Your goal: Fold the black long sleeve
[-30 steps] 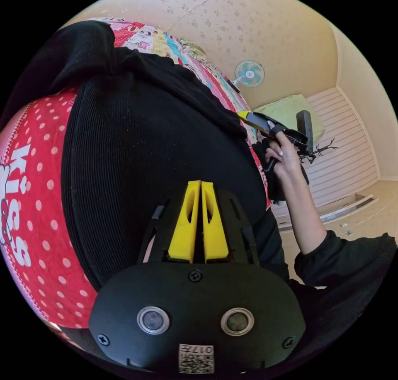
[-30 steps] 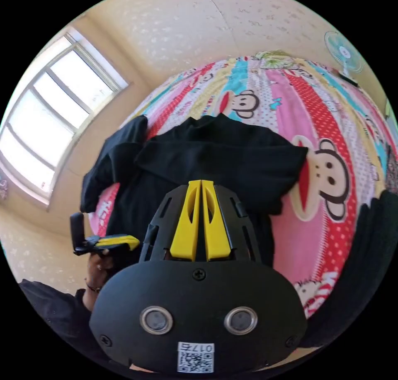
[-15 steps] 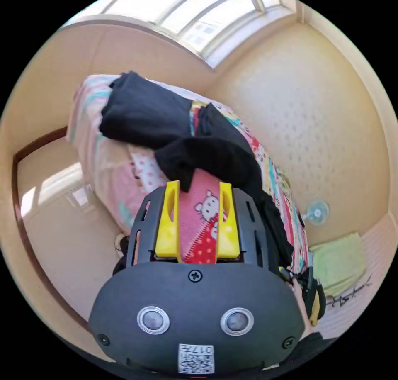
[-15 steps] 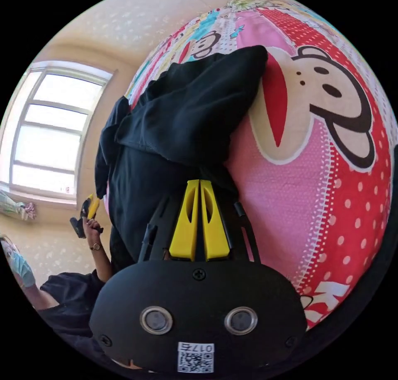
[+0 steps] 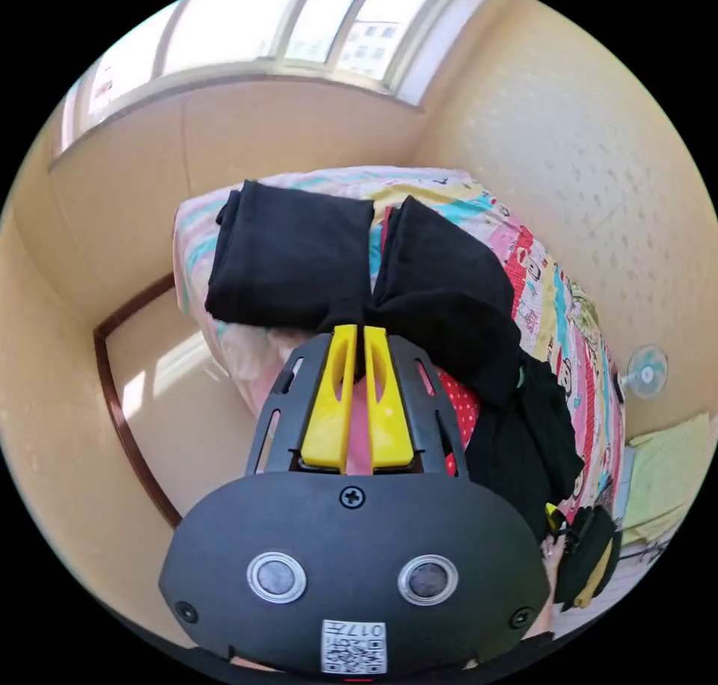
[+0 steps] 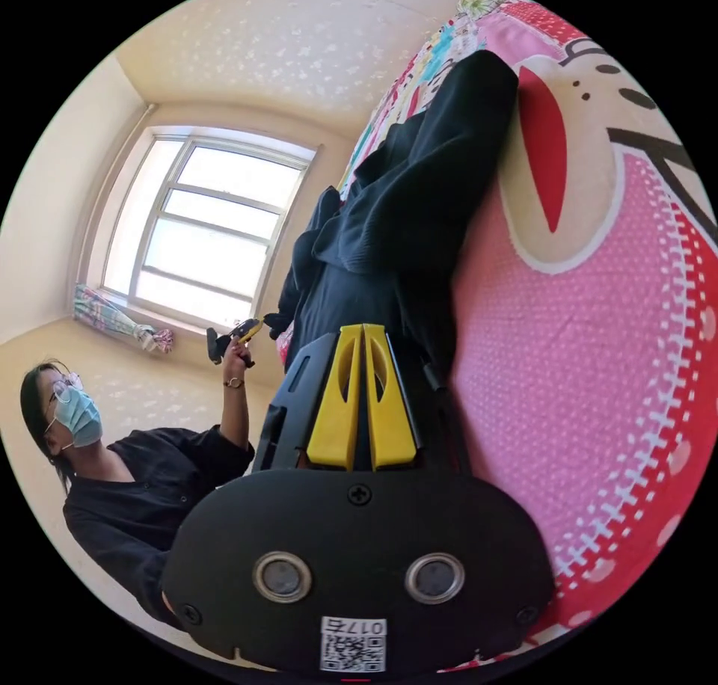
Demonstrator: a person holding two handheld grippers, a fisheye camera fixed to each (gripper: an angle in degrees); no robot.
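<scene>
A bed [image 5: 561, 296] with a bright cartoon-print cover carries a neatly folded black garment [image 5: 292, 259] at its far end near the window, and just beside it the black long sleeve [image 5: 456, 303], rumpled, trailing along the cover's near edge.

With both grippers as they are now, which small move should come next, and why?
Probably lift the left gripper to draw the black long sleeve's pinched cuff out straight. Its jaws look closed on that tip, and the garment lies bunched on the bedspread.

Black long sleeve [image 5: 449, 303] bunched on bedspread [image 5: 568, 318]
</scene>
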